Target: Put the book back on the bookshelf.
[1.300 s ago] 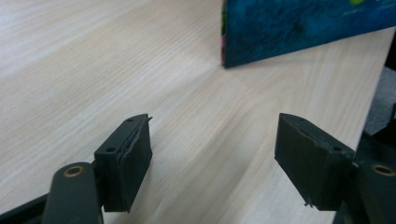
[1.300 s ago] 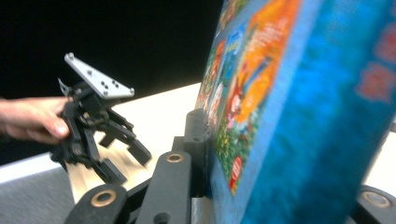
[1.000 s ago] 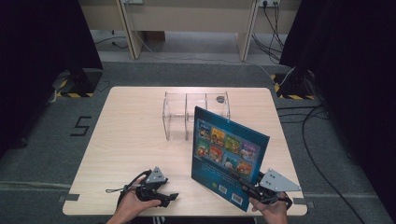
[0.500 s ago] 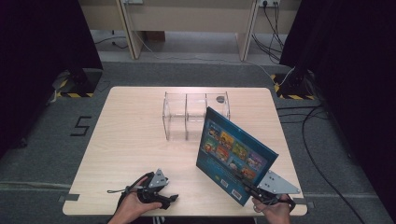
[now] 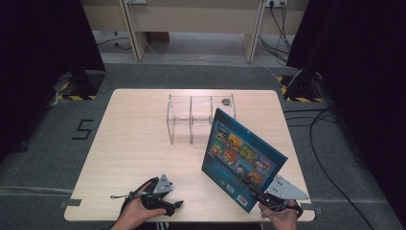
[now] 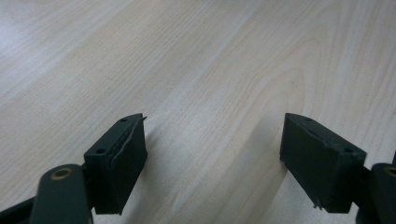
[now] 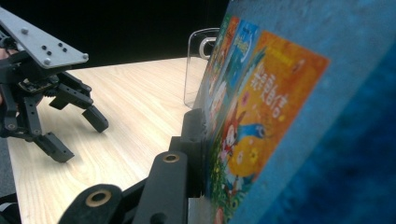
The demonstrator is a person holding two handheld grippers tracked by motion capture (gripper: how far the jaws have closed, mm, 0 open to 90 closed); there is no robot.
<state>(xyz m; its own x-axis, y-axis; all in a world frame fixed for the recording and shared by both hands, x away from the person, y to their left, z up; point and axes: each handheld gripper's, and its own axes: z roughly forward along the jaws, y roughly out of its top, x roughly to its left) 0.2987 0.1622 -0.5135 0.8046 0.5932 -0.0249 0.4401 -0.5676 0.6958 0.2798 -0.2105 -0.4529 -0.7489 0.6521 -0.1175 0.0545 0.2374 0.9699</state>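
- Since a second before, the blue picture book (image 5: 243,160) had swung from facing the person squarely to standing at a slant, its top edge leaning toward the table's far right, while both hands kept their places at the near edge.
- High view: the right gripper (image 5: 261,197) was clamped on the book's lower near corner and held it up off the light wooden table (image 5: 129,143), tilted, cover pictures facing the camera. The book's far top corner overlapped the clear plastic organiser (image 5: 191,117) standing at the middle of the table; whether they touched could not be told. The left gripper (image 5: 178,204) rested near the front edge, well apart from the book, holding nothing.
- Left gripper view: its two black jaws stood apart with bare wood grain between them; they had just been opening, and nothing lay between the pads.
- Right gripper view: one black jaw pressed flat against the book's colourful cover, gripping it tightly; the other jaw was hidden behind the book. Farther off, the left gripper sat on the tabletop with its jaws parted, and the organiser's clear wall stood beyond the book's edge.
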